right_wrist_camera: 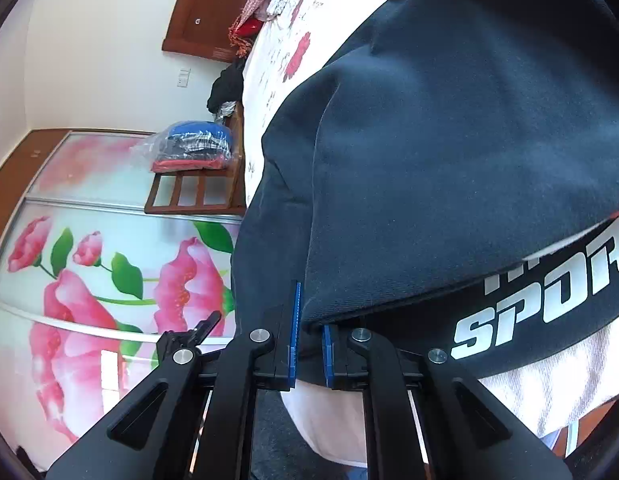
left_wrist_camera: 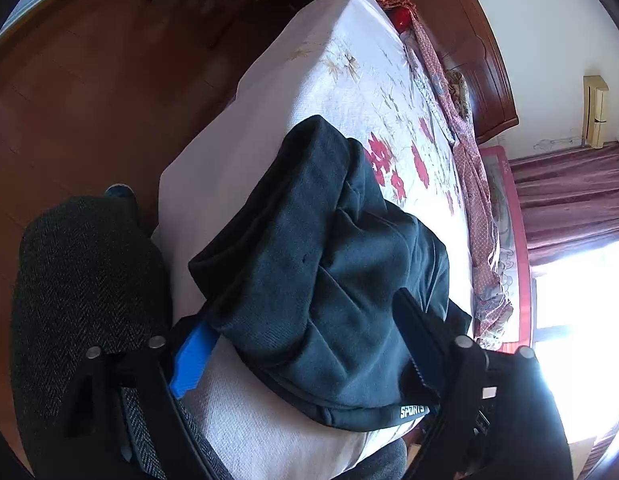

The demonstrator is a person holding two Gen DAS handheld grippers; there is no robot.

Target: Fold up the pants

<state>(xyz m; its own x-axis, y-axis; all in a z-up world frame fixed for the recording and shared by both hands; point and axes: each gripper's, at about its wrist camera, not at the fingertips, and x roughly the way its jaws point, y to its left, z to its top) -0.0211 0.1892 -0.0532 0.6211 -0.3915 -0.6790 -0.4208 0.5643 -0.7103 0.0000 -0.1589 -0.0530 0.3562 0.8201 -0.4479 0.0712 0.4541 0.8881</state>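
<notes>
Dark teal sweatpants with a black "SPORTS" waistband lie bunched in a heap on the near corner of the bed. My left gripper is open, its blue-padded fingers standing on either side of the heap near the waistband. In the right wrist view the pants fill the upper right. My right gripper is nearly closed, its blue pads pinching a fold of the pants' edge beside the waistband.
The bed has a white floral sheet and a wooden headboard; a pink patterned cloth lies along its far side. A person's dark-trousered leg stands by the bed. Wardrobe with flower doors and a chair with bagged clothes stand beside it.
</notes>
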